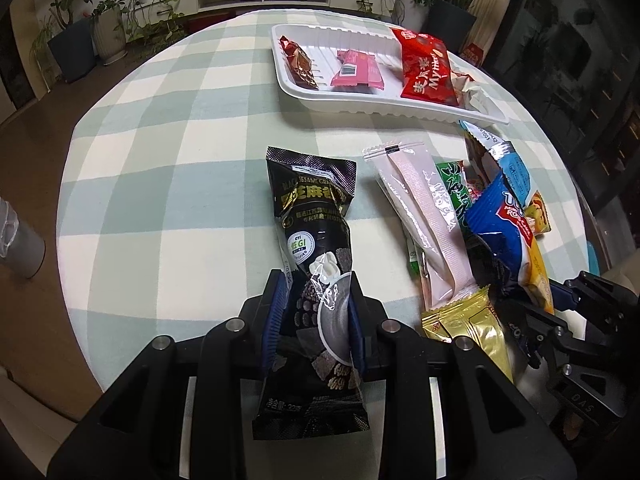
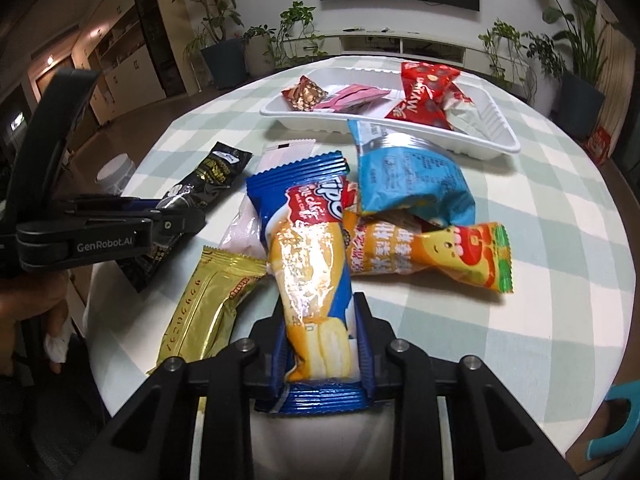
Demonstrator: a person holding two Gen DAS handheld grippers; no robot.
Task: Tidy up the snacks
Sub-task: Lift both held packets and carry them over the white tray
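My left gripper (image 1: 316, 300) is shut on a black sesame snack pack (image 1: 312, 240), which lies lengthwise between the blue pads above the checked cloth. My right gripper (image 2: 320, 320) is shut on a blue and yellow cake pack (image 2: 308, 264) at the near edge of the loose pile. The left gripper (image 2: 172, 220) also shows at the left of the right wrist view, with the black pack (image 2: 212, 176) in it. A white tray (image 1: 304, 96) at the far side holds a brown candy pack (image 1: 298, 62), a pink bar (image 1: 356, 70) and a red bag (image 1: 428, 66).
Loose on the table lie a pale pink pack (image 1: 424, 216), a green pack (image 1: 450, 196), a gold pack (image 2: 204, 304), a light blue bag (image 2: 412, 180) and an orange pack (image 2: 436, 256). A grey bottle (image 1: 20, 248) stands left. Potted plants (image 1: 68, 40) line the far wall.
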